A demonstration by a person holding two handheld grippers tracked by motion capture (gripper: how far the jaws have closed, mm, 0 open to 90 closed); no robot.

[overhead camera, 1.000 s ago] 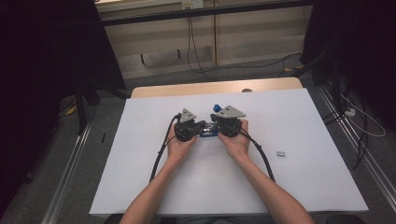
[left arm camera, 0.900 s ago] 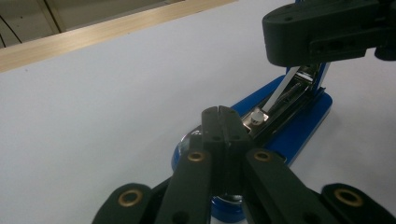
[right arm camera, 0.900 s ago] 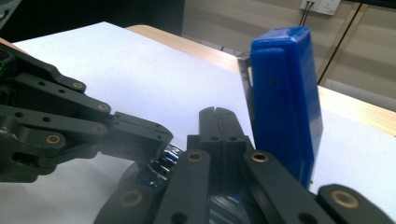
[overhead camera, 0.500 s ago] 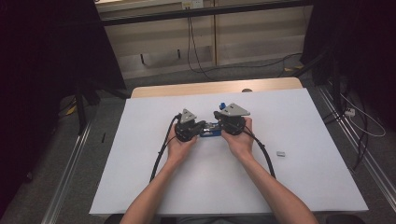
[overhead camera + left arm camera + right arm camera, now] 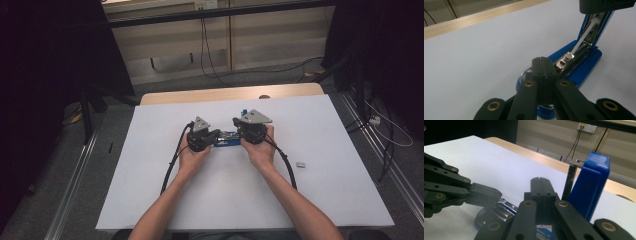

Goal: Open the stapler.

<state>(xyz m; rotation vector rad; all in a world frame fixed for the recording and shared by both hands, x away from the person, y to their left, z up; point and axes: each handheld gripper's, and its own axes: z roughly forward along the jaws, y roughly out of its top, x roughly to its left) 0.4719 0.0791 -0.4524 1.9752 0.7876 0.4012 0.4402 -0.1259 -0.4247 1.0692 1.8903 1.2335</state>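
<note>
The stapler (image 5: 227,138) is seen lying near the table's (image 5: 150,200) middle, its long axis running between the two grippers, its base pinned under the clenched, empty left gripper (image 5: 543,65) while its raised blue lid (image 5: 590,185) stands just beside the likewise clenched, empty right gripper (image 5: 540,185).

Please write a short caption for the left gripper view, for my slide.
Shut left tool resting over the base of an opened blue stapler on a white table.
</note>
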